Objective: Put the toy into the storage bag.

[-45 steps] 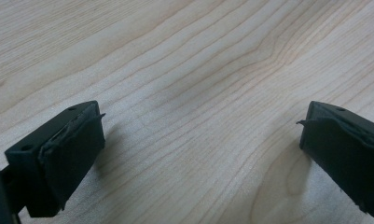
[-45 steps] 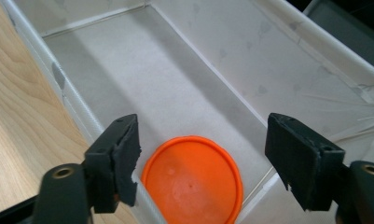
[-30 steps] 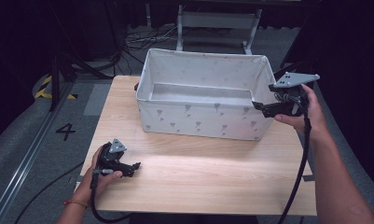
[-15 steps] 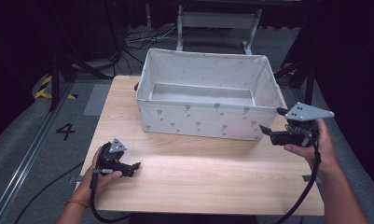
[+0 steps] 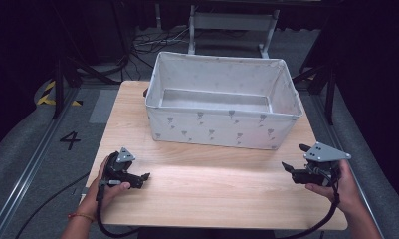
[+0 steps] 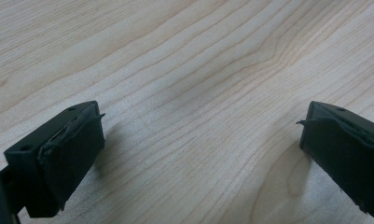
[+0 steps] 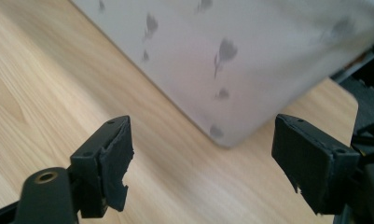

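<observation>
A white fabric box (image 5: 222, 130) with small grey prints stands open-topped on the far half of the wooden table (image 5: 212, 189); its inside looks empty. My left gripper (image 5: 143, 179) rests low over the table's near left, open, with bare wood between its jaws (image 6: 201, 135). My right gripper (image 5: 295, 158) hovers at the near right, open and holding nothing, a little in front of the box's right front corner (image 7: 231, 126). In the right gripper view that corner sits between the spread jaws, farther off and apart from them.
The table's front edge runs just behind both hands. Beyond the table lie a dark floor with cables (image 5: 152, 42), a metal frame (image 5: 232, 22), and a floor rail with the number 4 (image 5: 70, 140) at the left.
My right gripper has come away from the box's right rim, moving down and toward the near right of the table. The left gripper has stayed put.
</observation>
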Demonstrator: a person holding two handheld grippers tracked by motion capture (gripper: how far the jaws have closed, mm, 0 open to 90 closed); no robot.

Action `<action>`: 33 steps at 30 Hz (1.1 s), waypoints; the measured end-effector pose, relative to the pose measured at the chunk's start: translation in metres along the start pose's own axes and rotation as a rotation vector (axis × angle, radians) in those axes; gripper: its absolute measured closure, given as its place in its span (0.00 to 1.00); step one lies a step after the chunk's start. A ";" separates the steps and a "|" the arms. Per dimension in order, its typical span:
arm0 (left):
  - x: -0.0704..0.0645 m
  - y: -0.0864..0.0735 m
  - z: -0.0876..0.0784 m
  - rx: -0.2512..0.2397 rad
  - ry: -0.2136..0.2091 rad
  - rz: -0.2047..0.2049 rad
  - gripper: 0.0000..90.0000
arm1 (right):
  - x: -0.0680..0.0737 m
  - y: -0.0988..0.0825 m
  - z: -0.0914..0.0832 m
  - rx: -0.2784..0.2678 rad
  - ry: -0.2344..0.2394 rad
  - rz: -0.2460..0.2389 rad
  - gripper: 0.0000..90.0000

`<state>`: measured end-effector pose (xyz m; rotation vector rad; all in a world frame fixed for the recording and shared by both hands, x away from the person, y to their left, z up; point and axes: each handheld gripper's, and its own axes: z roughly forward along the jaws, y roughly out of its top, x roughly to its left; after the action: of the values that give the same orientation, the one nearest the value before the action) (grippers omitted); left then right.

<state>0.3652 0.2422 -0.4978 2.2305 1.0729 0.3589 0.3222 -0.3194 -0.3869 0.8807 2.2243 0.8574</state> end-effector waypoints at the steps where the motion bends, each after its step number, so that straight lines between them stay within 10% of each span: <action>1: 0.000 0.000 0.000 -0.001 -0.003 -0.001 0.00 | 0.001 -0.006 0.002 0.006 0.003 0.004 0.23; 17: 0.000 0.000 0.000 -0.006 0.013 -0.001 0.00 | 0.012 -0.085 0.042 0.082 0.069 0.155 0.23; 33: -0.001 0.000 0.000 -0.005 0.021 -0.007 0.00 | 0.007 -0.109 0.054 0.074 0.095 0.298 0.16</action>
<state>0.3643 0.2414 -0.4977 2.2222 1.0895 0.3824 0.3164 -0.3582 -0.5025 1.2526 2.2511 0.9736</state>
